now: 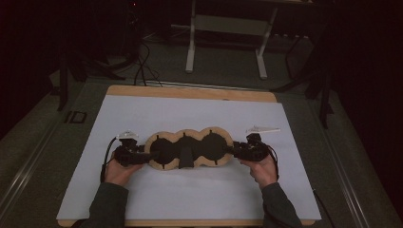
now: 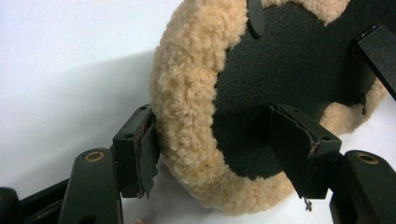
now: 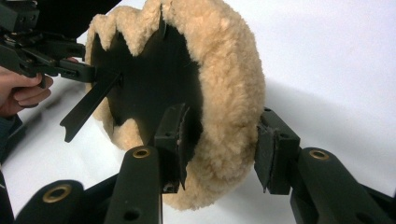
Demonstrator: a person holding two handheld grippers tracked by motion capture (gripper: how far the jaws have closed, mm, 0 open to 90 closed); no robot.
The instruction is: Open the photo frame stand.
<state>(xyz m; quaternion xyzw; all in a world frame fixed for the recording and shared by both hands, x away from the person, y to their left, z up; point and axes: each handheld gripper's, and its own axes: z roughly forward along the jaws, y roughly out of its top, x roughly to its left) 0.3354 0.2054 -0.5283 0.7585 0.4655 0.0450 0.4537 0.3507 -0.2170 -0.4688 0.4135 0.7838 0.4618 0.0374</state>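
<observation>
Thing: fleecy tan pad [image 1: 189, 148] with black backing, centre frame on white counter [image 1: 142, 114]; looks soft, light, floppy.
Hold: fleece rim, both ends.
Left tool [image 2: 219, 149]: clenched across rim.
Right tool [image 3: 224, 149]: clenched on rim.

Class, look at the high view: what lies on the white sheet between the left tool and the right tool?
In the high view, a tan fleece-rimmed black pad with three lobes spans from the left tool to the right tool.
</observation>
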